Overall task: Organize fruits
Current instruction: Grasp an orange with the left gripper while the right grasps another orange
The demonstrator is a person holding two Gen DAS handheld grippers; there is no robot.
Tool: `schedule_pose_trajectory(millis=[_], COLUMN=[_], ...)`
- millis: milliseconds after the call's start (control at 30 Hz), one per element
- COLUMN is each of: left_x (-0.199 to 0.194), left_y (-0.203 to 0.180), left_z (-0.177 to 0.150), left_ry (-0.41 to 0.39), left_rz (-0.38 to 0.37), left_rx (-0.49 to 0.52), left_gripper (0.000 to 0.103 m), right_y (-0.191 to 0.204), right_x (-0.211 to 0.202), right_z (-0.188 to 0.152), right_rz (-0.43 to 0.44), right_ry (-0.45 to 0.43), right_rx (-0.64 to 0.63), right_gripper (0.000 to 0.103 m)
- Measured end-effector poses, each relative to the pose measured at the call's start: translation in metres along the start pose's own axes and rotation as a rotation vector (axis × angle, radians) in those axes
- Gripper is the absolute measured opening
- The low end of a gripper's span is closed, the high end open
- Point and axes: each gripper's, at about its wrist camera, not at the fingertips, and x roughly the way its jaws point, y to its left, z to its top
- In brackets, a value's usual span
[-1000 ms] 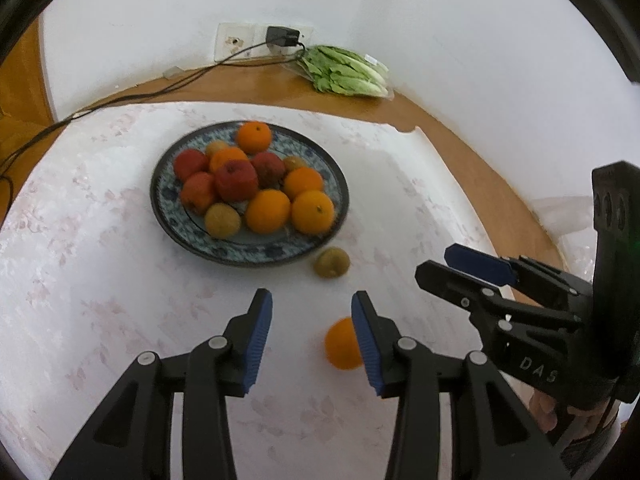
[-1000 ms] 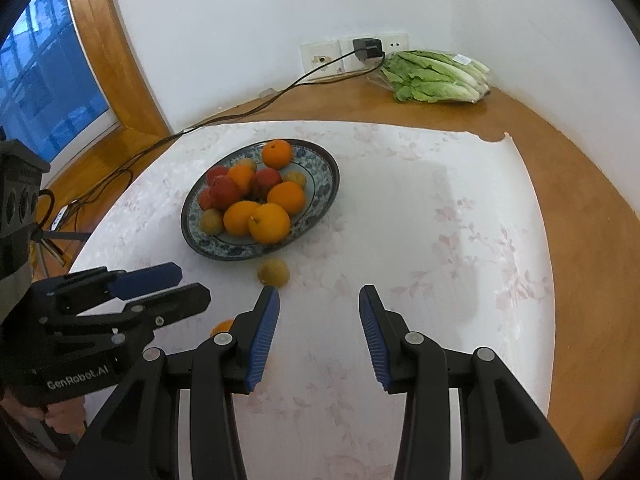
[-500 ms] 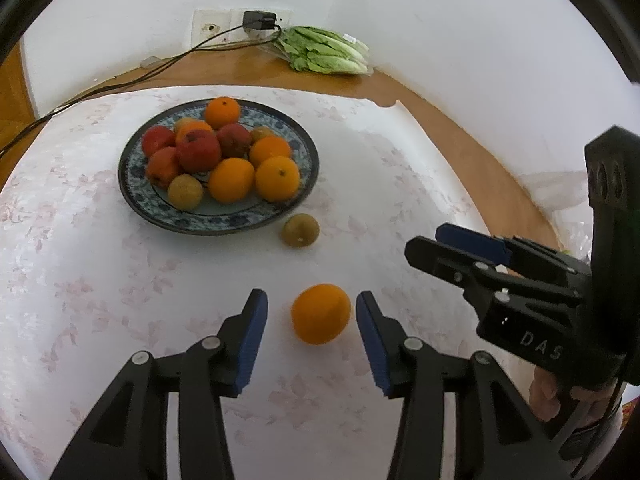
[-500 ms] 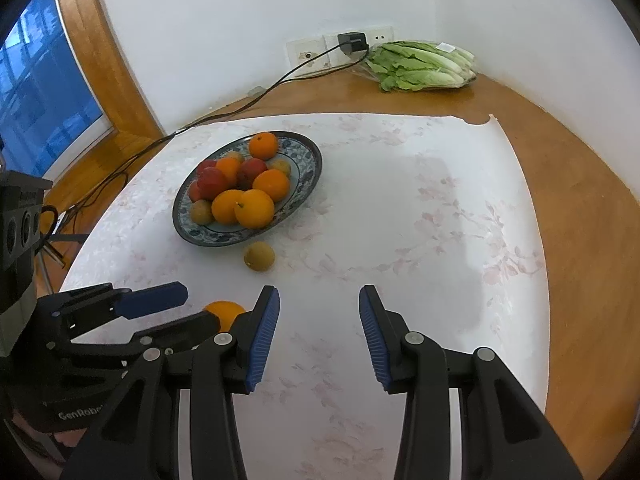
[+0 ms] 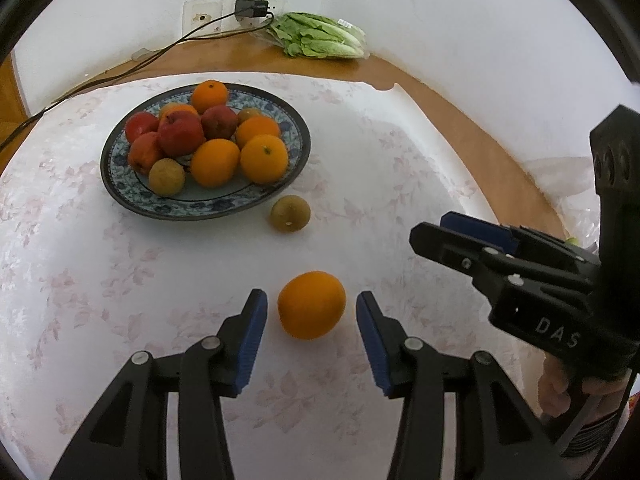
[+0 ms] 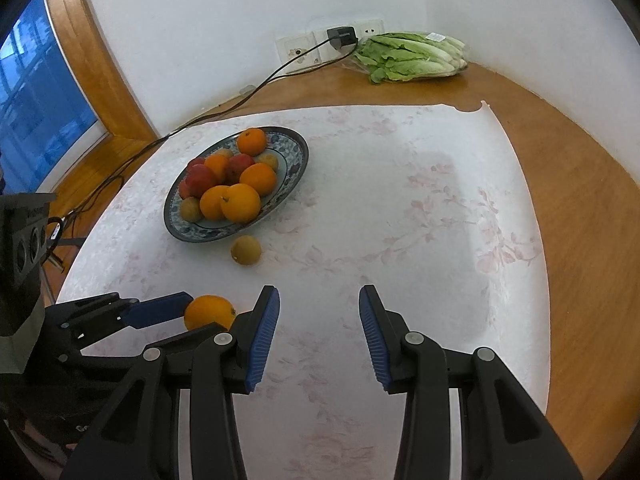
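My left tool [image 5: 308,306] stands spread around a loose orange [image 5: 311,305], which lies on the surface [image 5: 80,280] between its blue pads [image 5: 252,336] with a gap on each side. Just ahead sits a small brownish fruit [image 5: 290,213] (a longan, perhaps), and beyond it the blue-patterned plate [image 5: 120,196] heaped with oranges and red fruit. My right tool [image 6: 319,330] hangs spread over bare cloth, nothing between its pads, the orange just off its left finger.
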Motion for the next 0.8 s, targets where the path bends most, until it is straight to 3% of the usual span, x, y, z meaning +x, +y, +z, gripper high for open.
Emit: schedule_pose_trajectory(millis=[133,267,567,800], left_x=[0.002,0.004,-0.002,-0.016], left_y=[-0.001,0.000,0.009,0.031], left_z=[-0.001,-0.001,0.001,0.006], left_ry=[-0.003,-0.002,-0.021,-0.058], left_rz=[0.001,0.001,0.007,0.061], left_rx=[0.004,0.007,-0.012,-0.064], left_gripper=[0.048,0.038,0.038,0.038], right_y=[-0.001,-0.001,0.003,0.018], right_x=[0.002,0.003,0.007,0.016], right_z=[-0.001,-0.001,-0.001,0.004], right_rz=[-0.001,0.001,0.005,0.013], right_ry=[0.006,0.007,0.019,0.036], right_rx=[0.003,0.003,-0.003,-0.043], right_gripper=[0.043,0.043,0.043,0.043])
